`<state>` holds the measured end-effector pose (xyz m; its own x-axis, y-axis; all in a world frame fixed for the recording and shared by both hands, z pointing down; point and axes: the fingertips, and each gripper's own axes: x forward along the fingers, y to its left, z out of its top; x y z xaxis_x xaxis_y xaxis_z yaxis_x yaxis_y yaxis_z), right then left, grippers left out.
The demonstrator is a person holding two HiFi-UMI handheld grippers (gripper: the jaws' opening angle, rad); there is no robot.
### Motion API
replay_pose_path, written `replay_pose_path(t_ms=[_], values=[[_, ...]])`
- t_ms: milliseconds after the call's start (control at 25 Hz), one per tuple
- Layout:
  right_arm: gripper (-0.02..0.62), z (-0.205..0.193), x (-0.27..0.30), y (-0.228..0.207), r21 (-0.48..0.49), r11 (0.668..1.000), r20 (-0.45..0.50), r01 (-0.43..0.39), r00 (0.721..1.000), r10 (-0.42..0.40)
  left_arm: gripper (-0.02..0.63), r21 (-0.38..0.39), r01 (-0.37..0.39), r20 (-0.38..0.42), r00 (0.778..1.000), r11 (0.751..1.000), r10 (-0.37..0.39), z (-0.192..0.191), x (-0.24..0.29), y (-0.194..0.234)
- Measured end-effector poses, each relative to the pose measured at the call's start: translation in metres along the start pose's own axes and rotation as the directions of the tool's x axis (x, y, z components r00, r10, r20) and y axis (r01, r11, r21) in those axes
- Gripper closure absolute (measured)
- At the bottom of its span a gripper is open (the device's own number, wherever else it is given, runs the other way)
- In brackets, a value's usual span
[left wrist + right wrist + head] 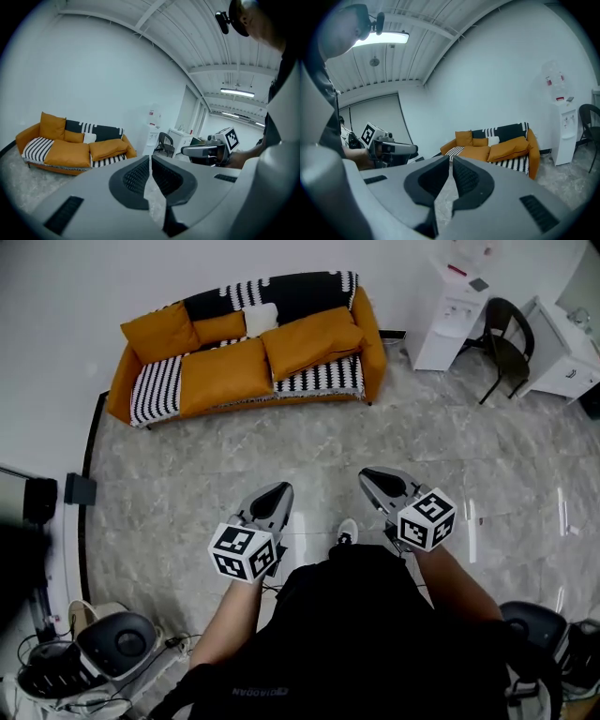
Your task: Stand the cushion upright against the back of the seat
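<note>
Sofa (371,338) stands well ahead of both grippers, across the floor (187,465). Cushion (312,339) lies slumped flat on the seat, far ahead of the left gripper (277,491) and right gripper (374,476). Both have their jaws together and hold nothing.

Likely risks:
- If the jaws arrive unopened, they will only shove the cushion.
- A one-corner pinch lets the soft cushion fold.
- Stood too steep, it may flop forward again.
</note>
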<state>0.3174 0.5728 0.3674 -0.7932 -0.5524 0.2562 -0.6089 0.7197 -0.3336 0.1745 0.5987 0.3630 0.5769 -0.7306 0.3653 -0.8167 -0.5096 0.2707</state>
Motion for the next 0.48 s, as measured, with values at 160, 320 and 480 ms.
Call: replay_pose_path(t_ms=[160, 320, 480], values=[[0.557, 0.029, 0.021, -0.035, -0.019, 1.000, 0.009, -0.017, 1.000, 0.017, 0.577, -0.002, -0.011, -0.006, 1.000, 1.000, 0.011, 0.025, 0.039, 0.020], [0.557, 0.043, 0.038, -0.068, -0.016, 1.000, 0.007, -0.023, 1.000, 0.023, 0.577, 0.006, -0.023, -0.006, 1.000, 1.000, 0.023, 0.047, 0.074, 0.038], [0.557, 0.050, 0.044, -0.090, -0.005, 1.000, 0.013, -0.012, 1.000, 0.012, 0.577, 0.018, -0.022, -0.032, 0.999, 1.000, 0.022, 0.053, 0.094, 0.046]])
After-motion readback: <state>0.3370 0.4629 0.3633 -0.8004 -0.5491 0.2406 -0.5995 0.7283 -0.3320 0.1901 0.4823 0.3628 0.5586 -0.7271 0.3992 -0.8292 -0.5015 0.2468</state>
